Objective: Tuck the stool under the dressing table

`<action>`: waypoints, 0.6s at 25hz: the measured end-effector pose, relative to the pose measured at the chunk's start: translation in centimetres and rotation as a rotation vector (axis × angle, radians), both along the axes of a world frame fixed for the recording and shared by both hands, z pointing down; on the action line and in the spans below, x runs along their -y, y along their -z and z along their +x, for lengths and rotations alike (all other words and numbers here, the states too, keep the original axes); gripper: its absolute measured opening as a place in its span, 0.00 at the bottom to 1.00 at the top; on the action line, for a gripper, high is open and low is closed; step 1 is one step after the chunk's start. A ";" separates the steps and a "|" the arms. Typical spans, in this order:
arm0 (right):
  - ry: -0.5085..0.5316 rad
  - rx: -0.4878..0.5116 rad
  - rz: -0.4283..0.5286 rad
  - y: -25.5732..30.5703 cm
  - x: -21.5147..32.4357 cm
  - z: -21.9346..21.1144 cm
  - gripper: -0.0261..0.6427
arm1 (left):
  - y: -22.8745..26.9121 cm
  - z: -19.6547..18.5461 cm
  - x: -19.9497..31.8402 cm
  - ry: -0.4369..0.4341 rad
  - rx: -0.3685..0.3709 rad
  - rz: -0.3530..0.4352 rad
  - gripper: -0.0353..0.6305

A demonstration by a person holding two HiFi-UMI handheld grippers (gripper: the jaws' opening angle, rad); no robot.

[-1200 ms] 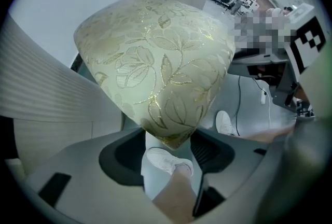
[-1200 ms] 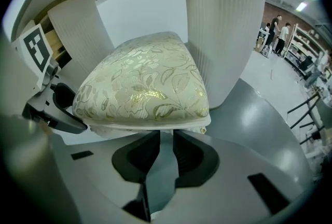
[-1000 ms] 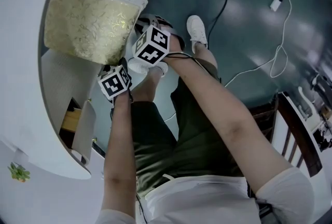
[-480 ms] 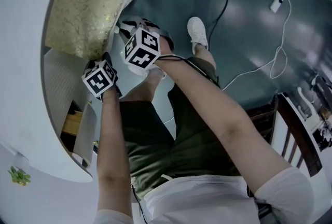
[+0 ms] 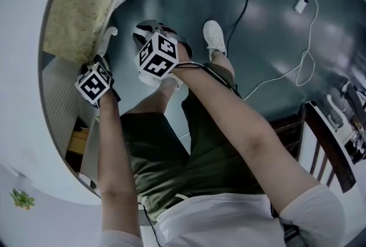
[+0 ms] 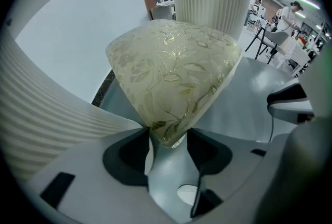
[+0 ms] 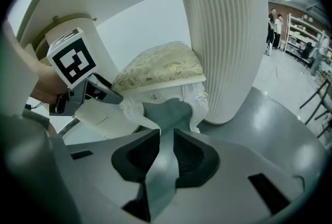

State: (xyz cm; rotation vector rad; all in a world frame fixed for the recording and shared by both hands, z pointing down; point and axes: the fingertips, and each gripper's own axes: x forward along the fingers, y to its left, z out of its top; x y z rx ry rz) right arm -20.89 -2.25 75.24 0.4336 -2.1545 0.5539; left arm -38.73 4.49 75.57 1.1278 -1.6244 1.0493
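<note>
Stool (image 5: 73, 22), gold-brocade cushion, sits far left, partly under the dressing table's (image 5: 23, 103) curved white surface, beside its ribbed pedestal (image 7: 223, 36). Left gripper (image 6: 168, 139): jaws wide, closing, cushion corner between them, no firm clamp seen. Right gripper (image 7: 165, 148): jaws slightly apart, empty, short of the stool's carved legs.

In the head view the stool (image 5: 74, 23) has slid left and farther under the table (image 5: 23, 97): the table's edge now covers more of its patterned cushion, and a white stool leg (image 5: 108, 34) has come into sight on the near right. The left hand-held gripper (image 6: 168, 137) has travelled left with it, its marker cube now closer to the table edge; its jaws are closing with the cushion's corner between them. The right hand-held gripper (image 7: 163, 158) has shifted slightly left.
</note>
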 end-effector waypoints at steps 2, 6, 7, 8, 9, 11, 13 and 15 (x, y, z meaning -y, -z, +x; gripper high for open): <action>-0.008 0.000 -0.001 -0.1 0.2 0.3 0.18 | 0.0 -0.3 0.3 0.006 0.018 0.002 0.40; -0.013 -0.004 -0.007 -0.1 0.2 0.9 0.18 | 0.1 -0.4 0.1 -0.010 0.067 0.009 0.39; -0.013 -0.004 -0.008 0.0 0.1 1.0 0.18 | 0.3 -0.4 0.2 -0.020 0.090 0.005 0.39; -0.013 -0.003 -0.010 0.1 0.1 1.1 0.17 | 0.5 -0.4 0.3 -0.029 0.114 0.000 0.38; -0.013 -0.001 -0.010 0.2 0.1 1.3 0.17 | 0.7 -0.4 0.4 -0.031 0.133 -0.005 0.38; -0.016 0.001 -0.009 0.7 0.0 1.6 0.16 | 0.8 -0.3 0.2 -0.011 0.143 -0.011 0.37; -0.020 0.000 -0.009 1.1 0.0 2.1 0.15 | 0.9 -0.2 -0.3 0.009 0.143 -0.014 0.34; -0.027 0.001 -0.010 1.6 -0.1 2.7 0.14 | 1.5 0.0 -0.7 0.019 0.152 -0.012 0.28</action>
